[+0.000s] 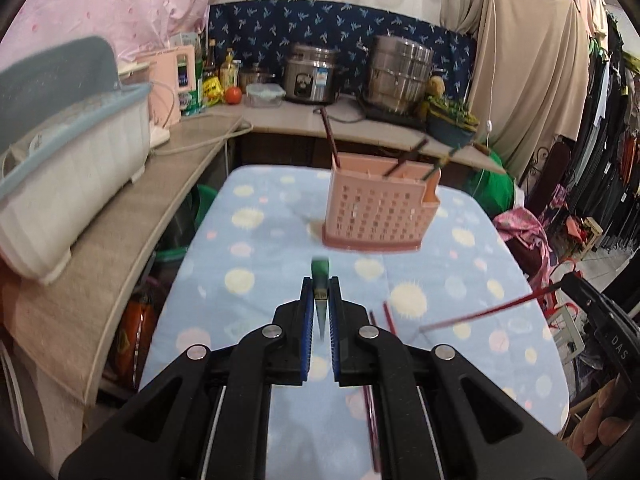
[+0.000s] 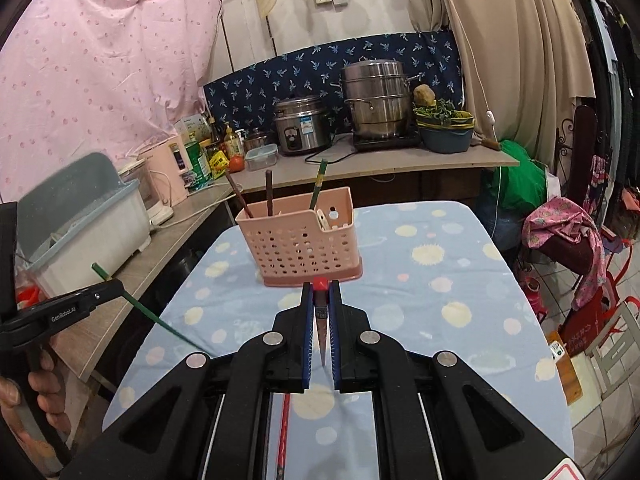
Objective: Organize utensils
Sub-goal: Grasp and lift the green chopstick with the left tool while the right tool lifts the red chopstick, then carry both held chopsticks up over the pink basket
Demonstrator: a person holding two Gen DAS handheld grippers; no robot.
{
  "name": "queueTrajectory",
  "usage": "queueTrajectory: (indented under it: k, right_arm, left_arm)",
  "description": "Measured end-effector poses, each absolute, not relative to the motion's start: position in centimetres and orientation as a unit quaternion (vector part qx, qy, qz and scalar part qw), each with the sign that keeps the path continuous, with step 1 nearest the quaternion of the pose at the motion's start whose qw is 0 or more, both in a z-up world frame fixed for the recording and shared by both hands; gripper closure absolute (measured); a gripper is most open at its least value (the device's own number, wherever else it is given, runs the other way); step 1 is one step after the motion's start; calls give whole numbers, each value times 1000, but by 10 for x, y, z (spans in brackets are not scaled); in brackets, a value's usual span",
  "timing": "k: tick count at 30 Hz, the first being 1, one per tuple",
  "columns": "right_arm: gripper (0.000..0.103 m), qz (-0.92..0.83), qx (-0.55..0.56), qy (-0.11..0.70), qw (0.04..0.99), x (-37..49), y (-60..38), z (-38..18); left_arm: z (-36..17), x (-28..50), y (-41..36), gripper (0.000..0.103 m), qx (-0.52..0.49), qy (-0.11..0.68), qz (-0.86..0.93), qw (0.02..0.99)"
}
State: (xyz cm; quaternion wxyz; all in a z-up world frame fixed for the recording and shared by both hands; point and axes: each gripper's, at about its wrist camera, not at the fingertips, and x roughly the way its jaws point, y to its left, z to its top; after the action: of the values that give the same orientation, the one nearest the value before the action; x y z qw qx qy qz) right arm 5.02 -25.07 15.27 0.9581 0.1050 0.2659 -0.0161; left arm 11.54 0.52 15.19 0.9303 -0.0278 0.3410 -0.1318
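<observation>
We pinch a green chopstick (image 1: 320, 280) in the left gripper (image 1: 320, 292) and a red chopstick (image 2: 320, 292) in the right gripper (image 2: 320, 300). Next, we judge, each must be tipped upright over the pink holder (image 2: 298, 242) and dropped in.

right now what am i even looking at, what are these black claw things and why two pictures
Each picture comes from a camera on a hand-held gripper, looking out along its two fingers. No robot: a person carries one in each hand.

The left gripper is shut on a green chopstick. The right gripper is shut on a red chopstick. Each also shows at the edge of the other's view.

Ahead, on the blue spotted tablecloth, stands a pink utensil holder already holding several chopsticks. More red chopsticks lie on the cloth.
</observation>
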Motion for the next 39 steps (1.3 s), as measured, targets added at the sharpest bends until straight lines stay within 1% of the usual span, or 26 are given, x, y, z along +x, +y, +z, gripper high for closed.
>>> queueTrajectory:
  k: [10, 18, 24, 29, 39]
  right_arm:
    - [96, 0, 125, 220, 968, 103, -273, 202]
    - [96, 30, 158, 154, 975, 154, -288, 261]
    - [96, 27, 157, 125, 979, 196, -289, 288]
    - [96, 28, 156, 132, 979, 229, -290, 281]
    - [96, 31, 150, 189, 970, 268, -283, 228]
  left_arm:
    - [206, 180, -10, 96, -37, 302, -133, 943]
    - [266, 226, -27, 96, -55, 246, -138, 958]
    - [292, 258, -43, 96, -61, 210, -141, 966]
    - [289, 290, -55, 96, -66, 204, -140, 967]
    - [253, 324, -66, 96, -64, 237, -141, 959]
